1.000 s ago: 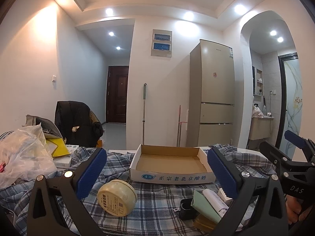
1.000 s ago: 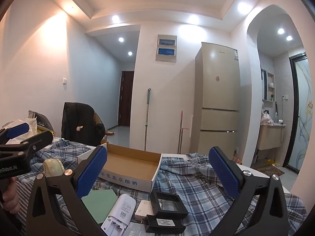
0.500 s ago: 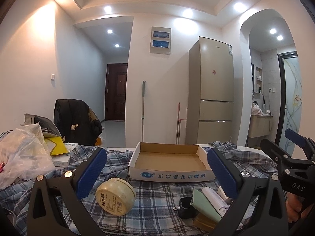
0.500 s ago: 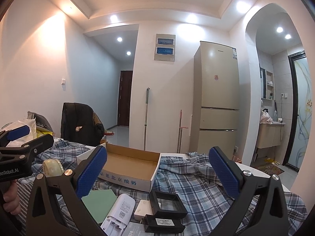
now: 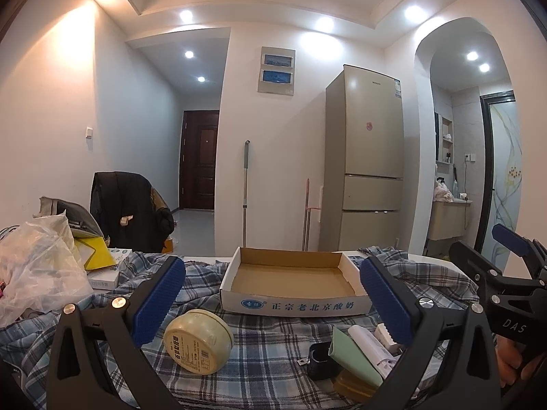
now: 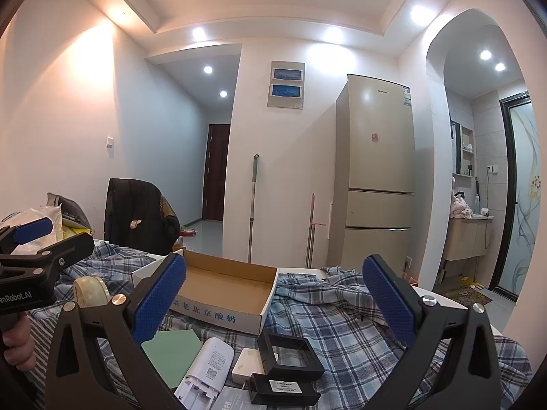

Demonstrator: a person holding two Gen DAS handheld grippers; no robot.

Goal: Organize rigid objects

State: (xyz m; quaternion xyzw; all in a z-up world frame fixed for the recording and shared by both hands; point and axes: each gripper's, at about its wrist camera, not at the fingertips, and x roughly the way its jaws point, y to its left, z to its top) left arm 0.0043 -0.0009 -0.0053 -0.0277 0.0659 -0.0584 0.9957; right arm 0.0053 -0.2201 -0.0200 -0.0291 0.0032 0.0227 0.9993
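**A:** Left tongs (image 5: 271,273)?

**B:** Spread wide, nothing between the blue ribbed pads (image 5: 160,299). Same for the right tongs (image 6: 275,266): released, empty.

**A:** And the goods?

**B:** All loose on the checked cloth (image 5: 259,358), none in the cardboard box (image 5: 294,304) yet. Looks like the very start of the sorting.

**A:** Nearest to the left tongs?

**B:** A round tin (image 5: 198,340), low and left of centre, close under the left pad. Seemingly tipped on its side, labelled flat face turned toward the camera. Pale yellow-green, smooth, hard, likely to roll if nudged.

**A:** Box from there?

**B:** Straight ahead, beyond the tin. Long side across the view, open top, shallow walls, bare brown inside, printed white front.

**A:** Nearest to the right tongs?

**B:** A cluster just below the pads:
- a flat green card (image 6: 172,352)
- a white rounded case (image 6: 208,365), long axis running away toward the box
- a small white square plug (image 6: 244,364)
- two black rectangular frames (image 6: 290,355), stacked askew

Box ahead and to the left from that side, one corner pointing at the cluster.

**A:** So which hand for what?

**B:** Probably left for the tin, right for the cluster. For the tin, better to pinch across the two flat faces than the curved wall. Otherwise slippery, and apt to squirt out.
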